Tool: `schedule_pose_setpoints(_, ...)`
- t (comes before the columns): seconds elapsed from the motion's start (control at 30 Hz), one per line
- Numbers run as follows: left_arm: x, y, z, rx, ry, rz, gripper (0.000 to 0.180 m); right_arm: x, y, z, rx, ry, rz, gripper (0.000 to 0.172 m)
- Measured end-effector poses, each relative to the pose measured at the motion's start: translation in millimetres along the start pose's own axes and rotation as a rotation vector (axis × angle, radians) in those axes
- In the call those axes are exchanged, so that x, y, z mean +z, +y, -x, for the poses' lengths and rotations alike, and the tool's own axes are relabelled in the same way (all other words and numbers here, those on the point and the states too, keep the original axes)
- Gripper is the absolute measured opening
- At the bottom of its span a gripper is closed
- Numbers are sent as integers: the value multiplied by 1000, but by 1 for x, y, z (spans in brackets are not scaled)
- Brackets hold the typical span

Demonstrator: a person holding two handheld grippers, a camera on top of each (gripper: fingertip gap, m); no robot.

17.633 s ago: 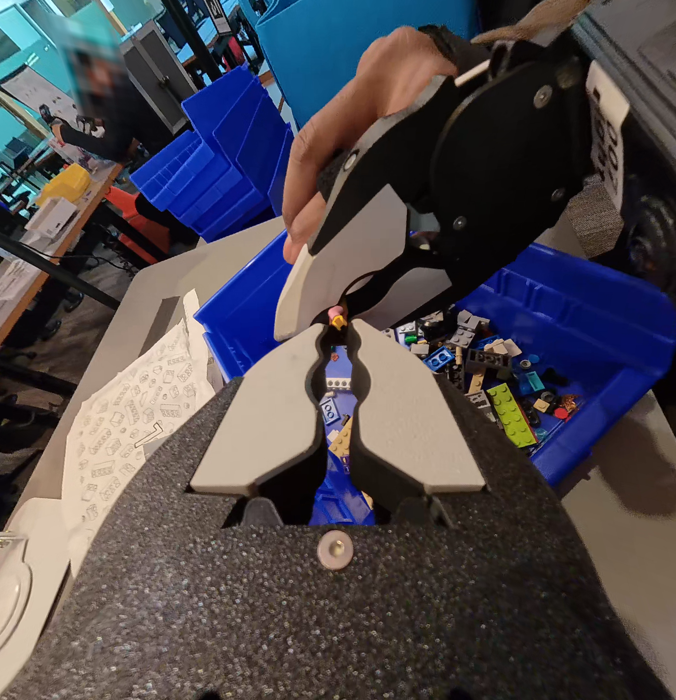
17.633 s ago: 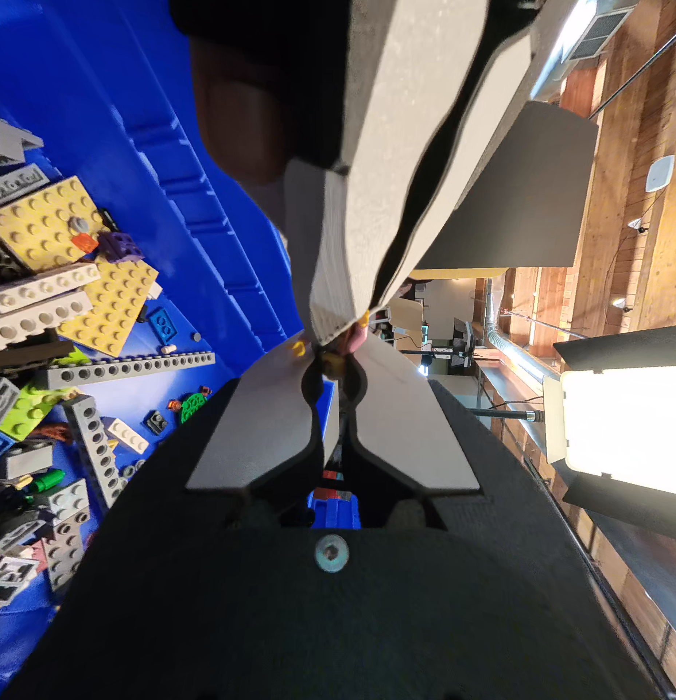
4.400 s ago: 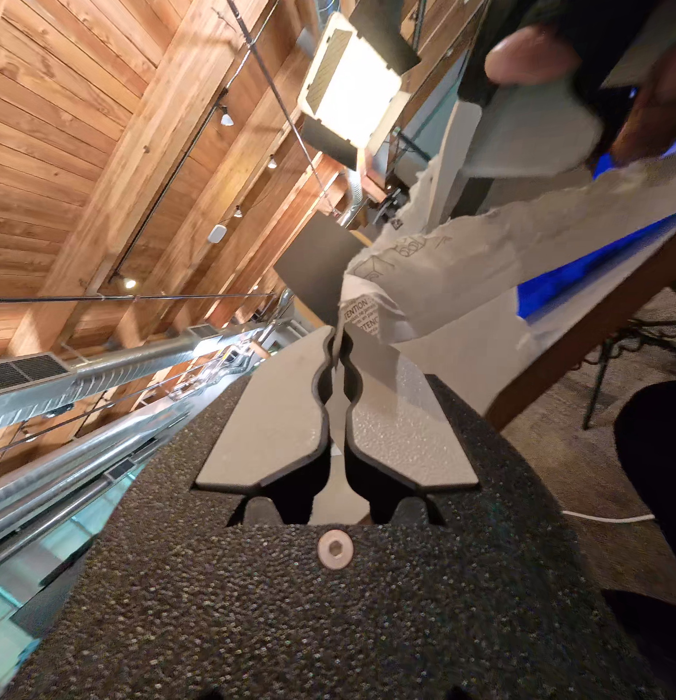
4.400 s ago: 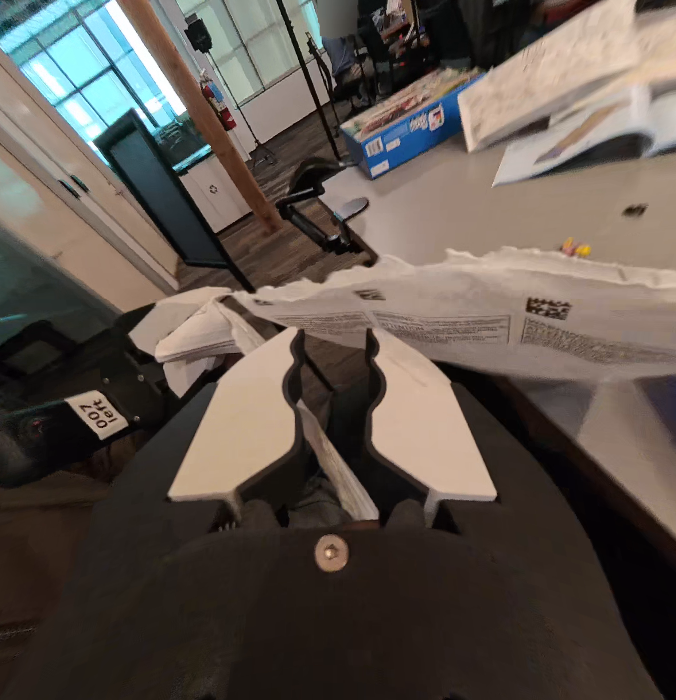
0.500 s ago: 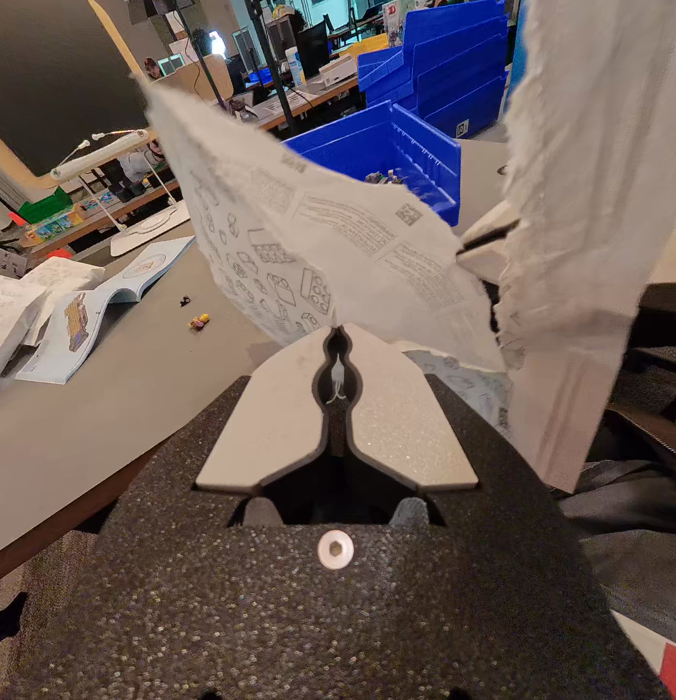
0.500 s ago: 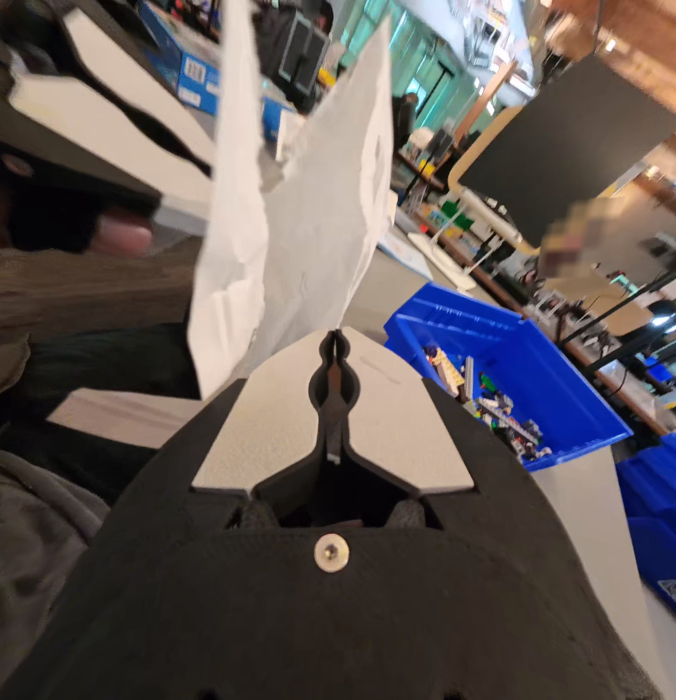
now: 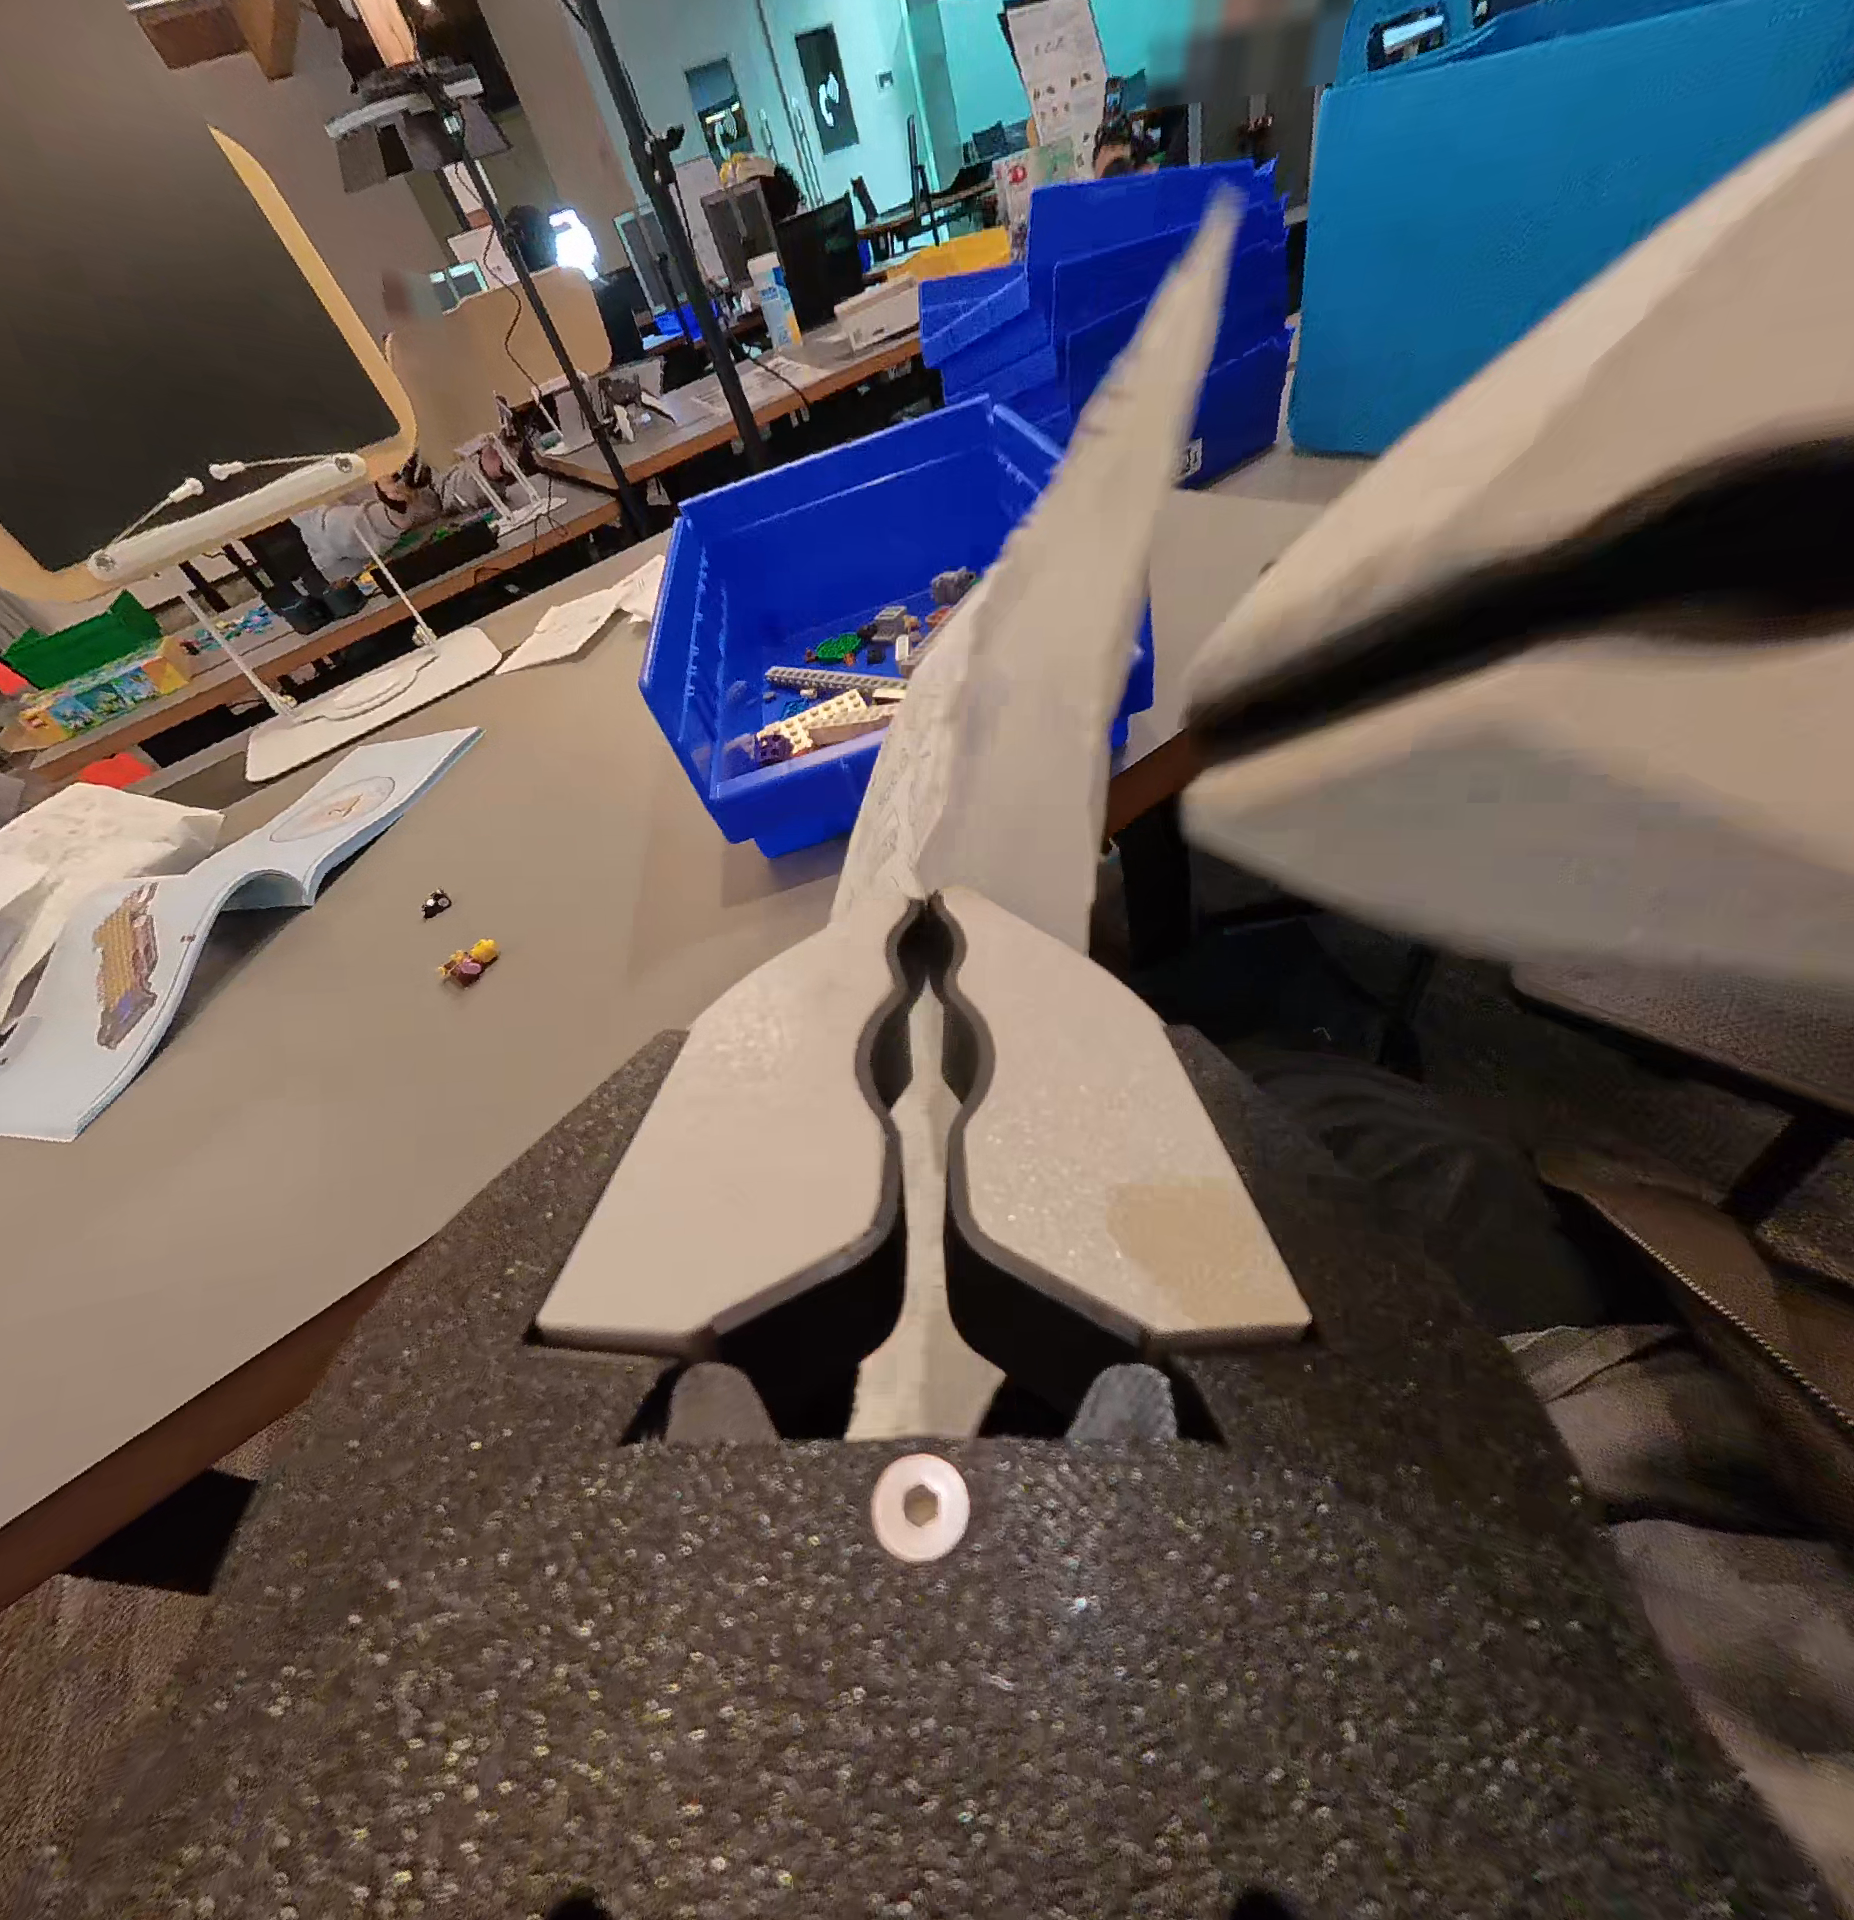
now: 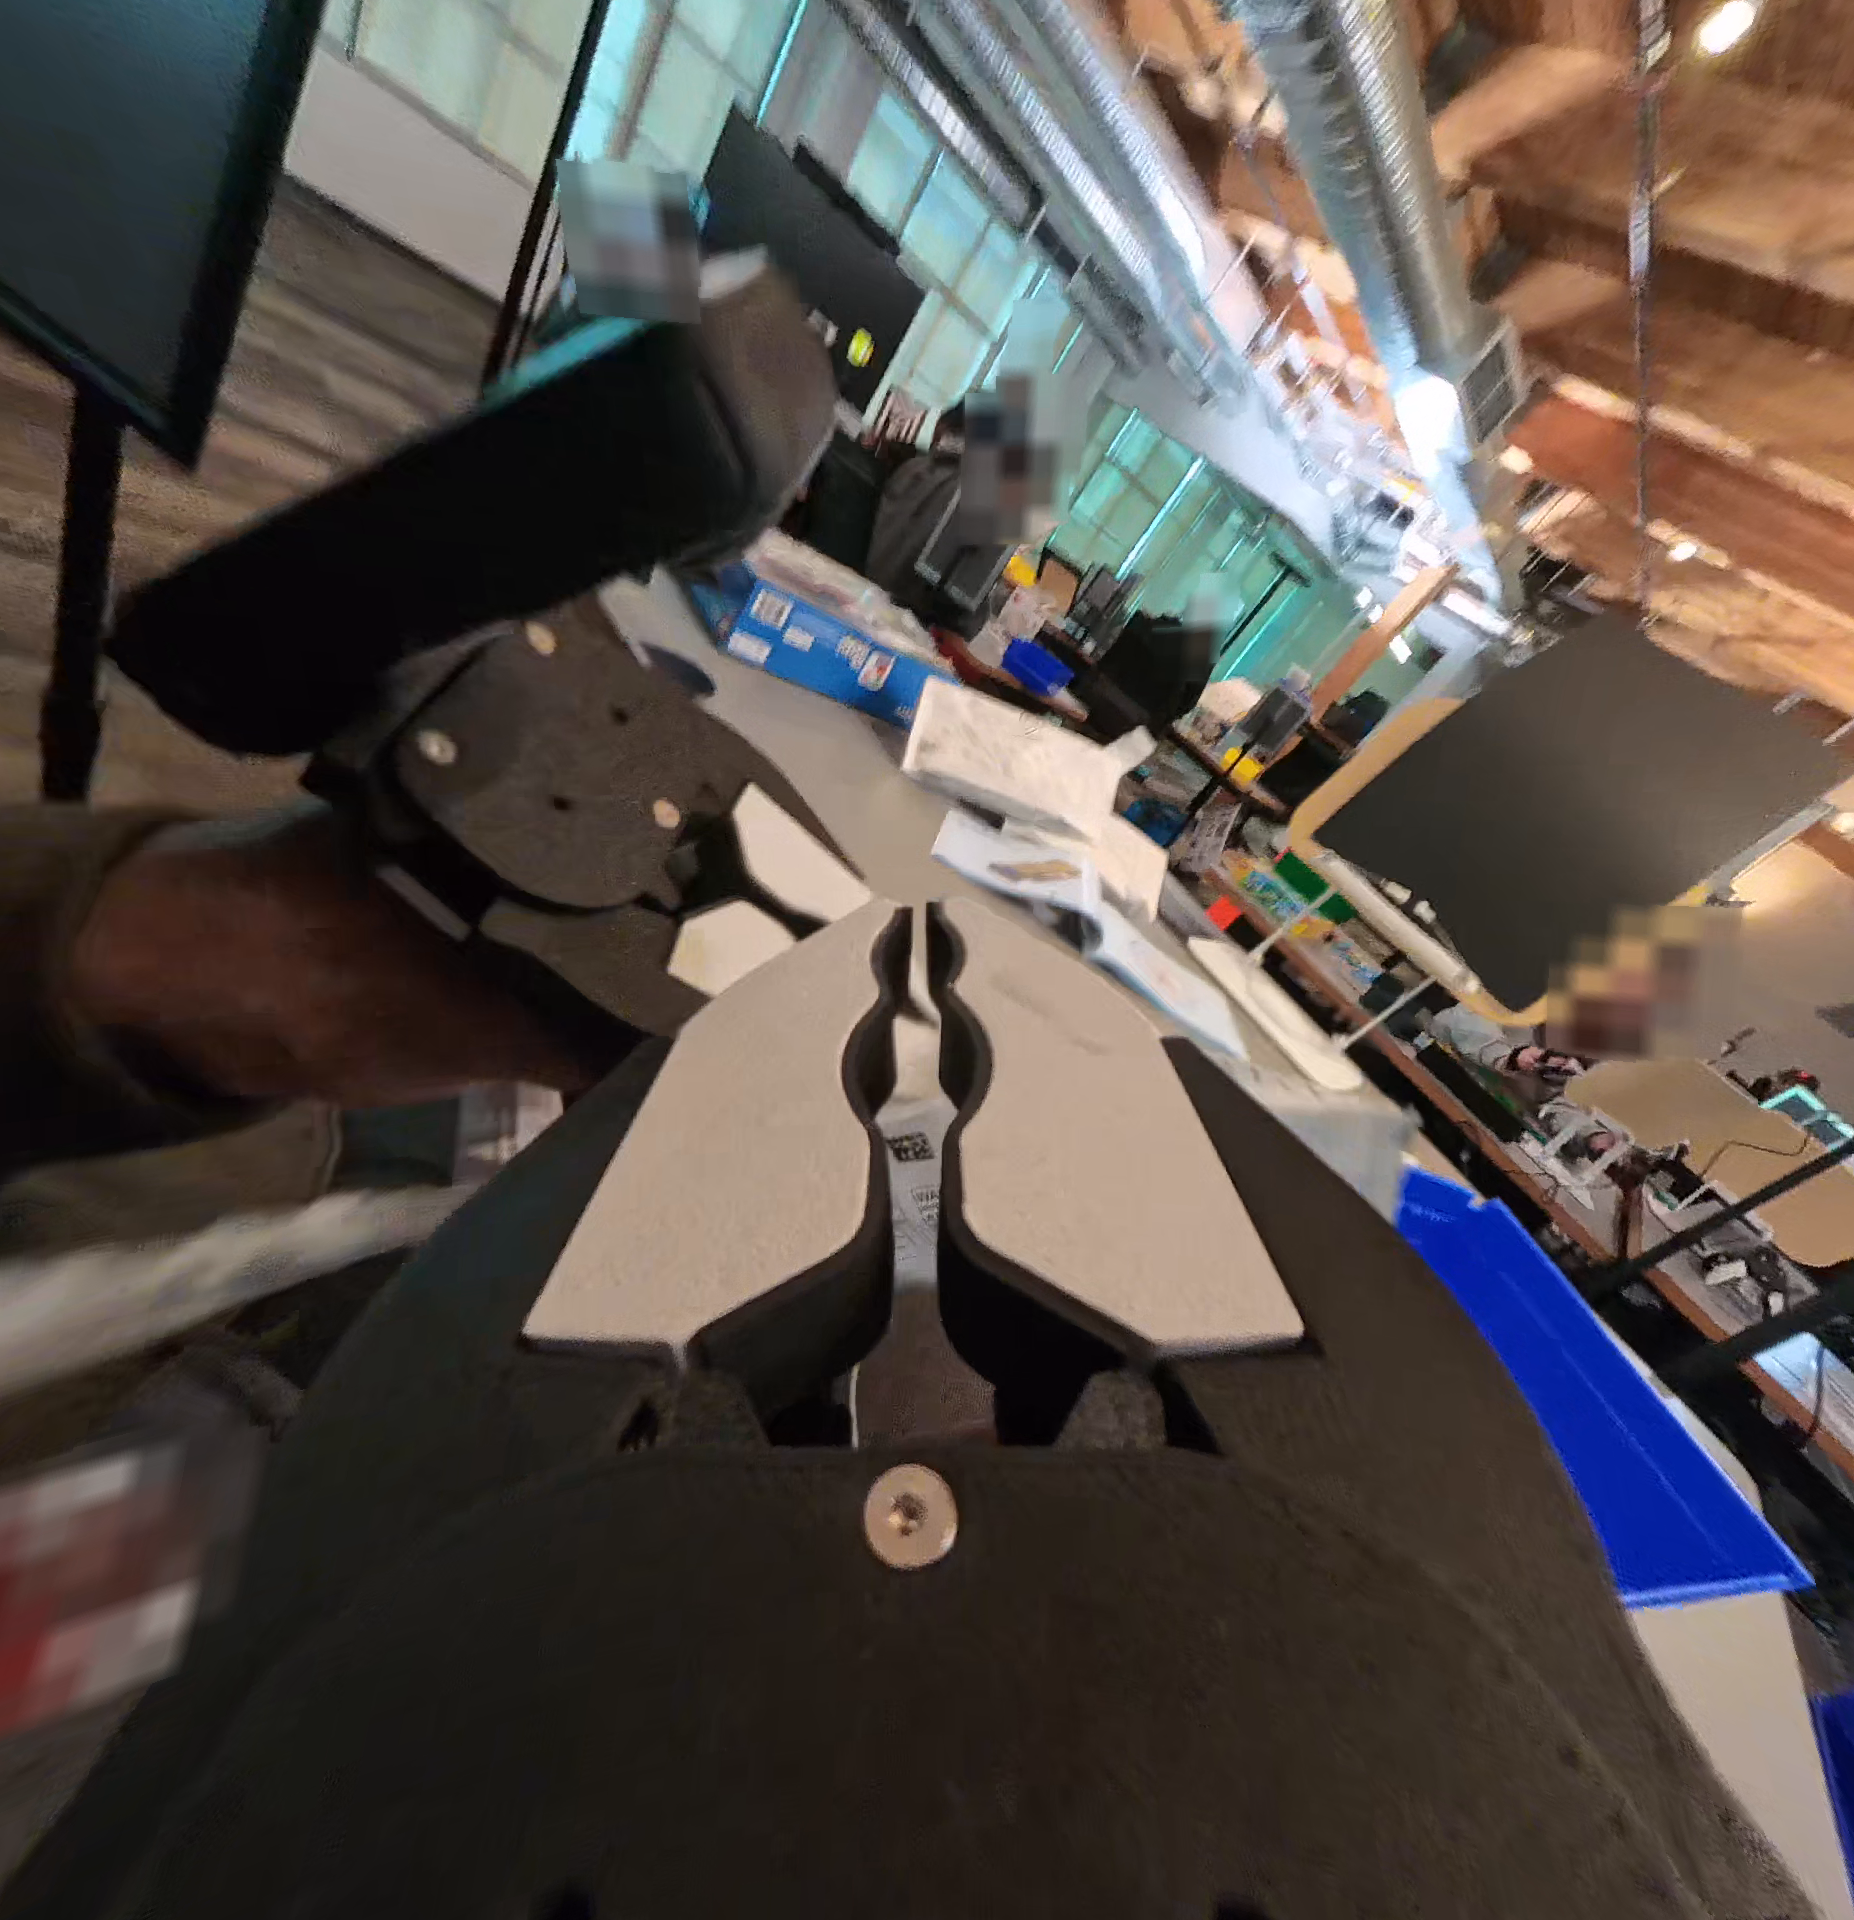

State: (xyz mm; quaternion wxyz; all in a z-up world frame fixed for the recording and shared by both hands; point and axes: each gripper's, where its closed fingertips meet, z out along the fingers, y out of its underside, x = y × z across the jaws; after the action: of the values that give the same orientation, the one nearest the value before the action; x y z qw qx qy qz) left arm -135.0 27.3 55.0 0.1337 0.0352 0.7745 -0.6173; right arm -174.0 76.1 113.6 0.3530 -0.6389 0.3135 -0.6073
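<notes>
1. My left hand-held gripper (image 7: 928, 906) was closed tight on a torn white paper sheet (image 7: 1016, 727). The sheet was pinched at the fingertips, rose above them toward the blue bin (image 7: 798, 582), and ran back between the two fingers (image 7: 767, 1132) toward the camera.
2. My right hand-held gripper (image 8: 919, 914) had its fingers nearly together, with a narrow slit left at the tips. A strip of white printed paper (image 8: 910, 1164) lay in that slit, seen edge-on between the pads. I could not tell whether the pads pressed on it or only stood beside it.
3. In the left wrist view the right hand-held gripper's pale fingers filled the upper right, blurred, close to the paper sheet.
4. In the right wrist view the left hand-held gripper appeared at left, gripped by a hand (image 8: 279, 966).
5. The blue bin sat on the grey bench (image 7: 383, 1039) and held loose toy bricks (image 7: 829, 717).
6. An open booklet (image 7: 175, 914) lay on the bench to the left. A small yellow figure (image 7: 471, 961) and a tiny dark piece (image 7: 437, 904) lay between the booklet and the bin.
</notes>
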Motion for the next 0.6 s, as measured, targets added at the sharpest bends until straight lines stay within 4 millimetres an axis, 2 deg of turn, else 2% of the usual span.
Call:
schedule_pose_setpoints(0.2,-12,-10,6,-25,-17,-49,0,17,48,1,-13,7,218,0)
schedule_pose_setpoints(0.3,-15,-13,11,-42,-19,-66,0,17,74,-4,-102,44,349,0)
schedule_pose_setpoints(0.37,-17,-16,13,-44,-21,-71,0,16,86,-9,-229,87,411,0)
schedule_pose_setpoints(0.4,-17,-16,14,-43,-21,-70,0,16,87,-10,-296,99,412,0)
schedule_pose_setpoints(0.47,-14,-15,15,-30,-32,-61,0,17,71,-4,-367,104,323,0)
schedule_pose_setpoints(0.6,-6,-7,6,-44,4,-45,0,12,18,6,-176,69,48,0)
